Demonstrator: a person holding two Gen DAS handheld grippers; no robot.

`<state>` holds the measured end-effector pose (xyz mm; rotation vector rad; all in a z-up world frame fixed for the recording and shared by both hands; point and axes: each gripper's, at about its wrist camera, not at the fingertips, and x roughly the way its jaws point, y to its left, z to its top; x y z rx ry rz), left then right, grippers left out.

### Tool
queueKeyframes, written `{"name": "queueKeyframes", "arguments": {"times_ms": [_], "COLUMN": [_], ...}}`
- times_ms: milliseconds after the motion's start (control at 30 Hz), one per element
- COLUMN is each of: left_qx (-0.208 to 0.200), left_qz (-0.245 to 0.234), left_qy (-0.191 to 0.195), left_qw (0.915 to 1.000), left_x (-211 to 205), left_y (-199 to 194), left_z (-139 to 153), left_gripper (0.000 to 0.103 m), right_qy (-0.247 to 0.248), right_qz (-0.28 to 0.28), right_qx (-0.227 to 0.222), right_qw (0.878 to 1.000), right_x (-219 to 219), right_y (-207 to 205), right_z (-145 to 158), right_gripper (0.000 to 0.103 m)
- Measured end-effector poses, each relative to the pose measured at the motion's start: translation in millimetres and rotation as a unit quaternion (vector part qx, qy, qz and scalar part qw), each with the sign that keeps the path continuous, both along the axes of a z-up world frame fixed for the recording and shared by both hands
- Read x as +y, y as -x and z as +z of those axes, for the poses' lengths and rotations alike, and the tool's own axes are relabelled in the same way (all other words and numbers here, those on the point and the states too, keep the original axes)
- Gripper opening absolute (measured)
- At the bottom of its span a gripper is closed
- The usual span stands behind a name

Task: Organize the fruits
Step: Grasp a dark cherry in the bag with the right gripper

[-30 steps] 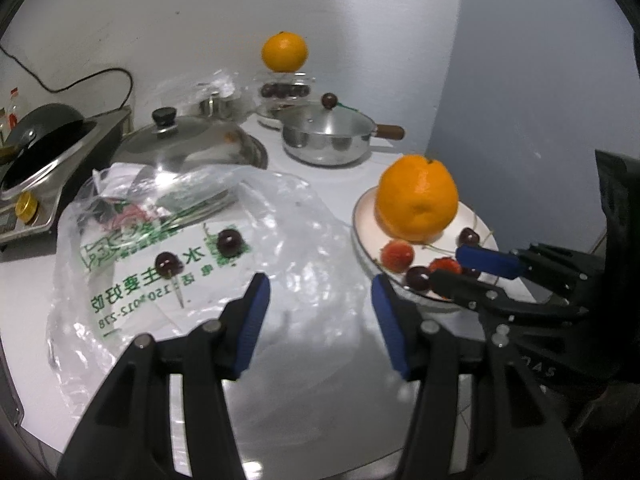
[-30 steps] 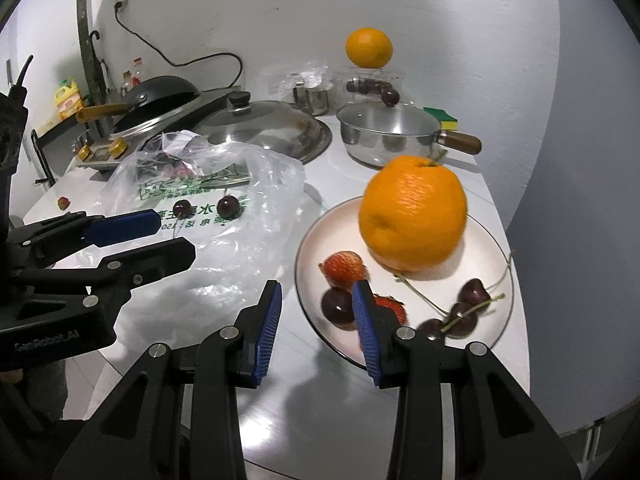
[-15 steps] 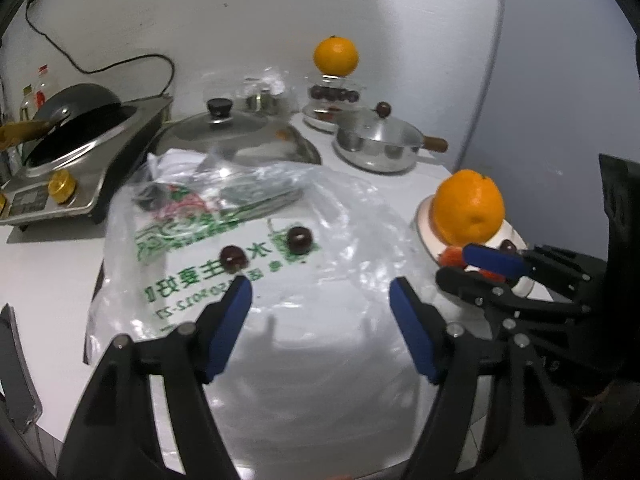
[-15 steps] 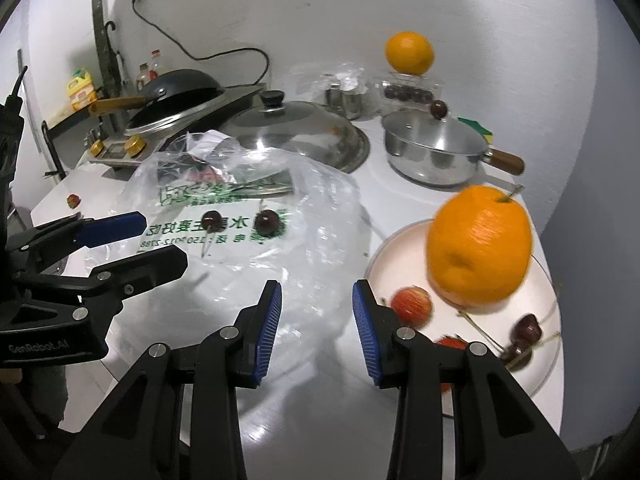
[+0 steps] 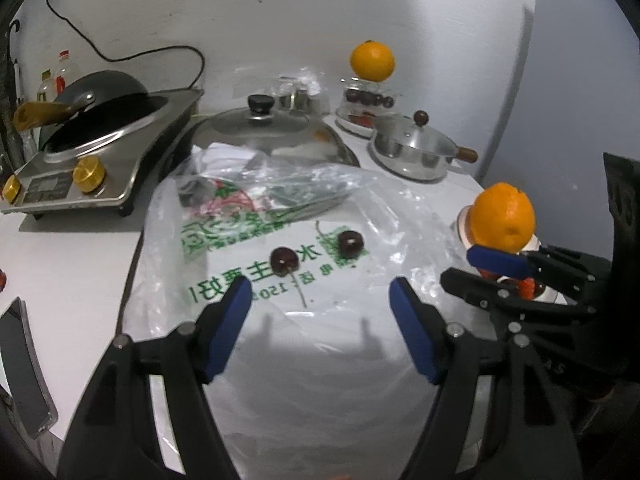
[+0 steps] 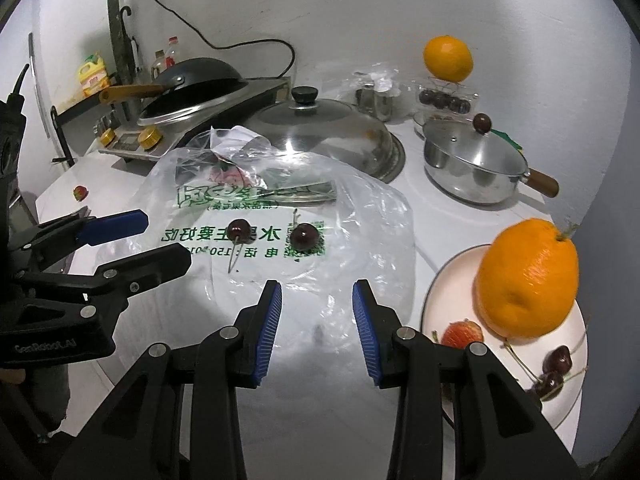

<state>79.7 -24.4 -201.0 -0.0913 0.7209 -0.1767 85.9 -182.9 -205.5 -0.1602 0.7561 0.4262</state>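
Observation:
Two dark cherries (image 5: 285,260) (image 5: 350,243) with stems lie on a clear plastic bag (image 5: 360,208) printed in green. My left gripper (image 5: 320,292) hovers just in front of them, open and empty. My right gripper (image 6: 317,292) is open with a narrower gap, empty, over the bag's near edge, with one cherry (image 6: 303,237) ahead of it. To its right a white plate (image 6: 440,292) bears a big orange (image 6: 528,276), a strawberry (image 6: 464,332) and cherries (image 6: 556,360). A second orange (image 6: 448,58) sits on a clear box of cherries at the back. A lone strawberry (image 6: 80,192) lies far left.
An induction cooker with a black wok (image 5: 100,152) stands at the back left. Behind the bag are a glass lid (image 5: 268,132) and a lidded steel saucepan (image 5: 412,152). A phone (image 5: 24,364) lies at the counter's left front edge. The plate sits near the right edge.
Both grippers have swung left, away from the plate and over the plastic bag. The left jaws have widened. The right jaws kept the same gap.

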Motion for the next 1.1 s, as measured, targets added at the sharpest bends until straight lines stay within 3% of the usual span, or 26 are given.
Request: {"name": "queueKeyframes", "arguments": {"times_ms": [1100], "left_qx": [0.035], "left_qz": [0.018], "left_qy": [-0.015], "left_qw": [0.9991], "left_x": [24], "left_y": [-71], "left_z": [-26], "left_gripper": [0.073], "right_qy": [-0.006], "right_qz": [0.031], "right_qx": [0.034], "right_qw": [0.999], "right_x": [34], "right_y": [-76], "right_z": [-25], "right_gripper": [0.039]}}
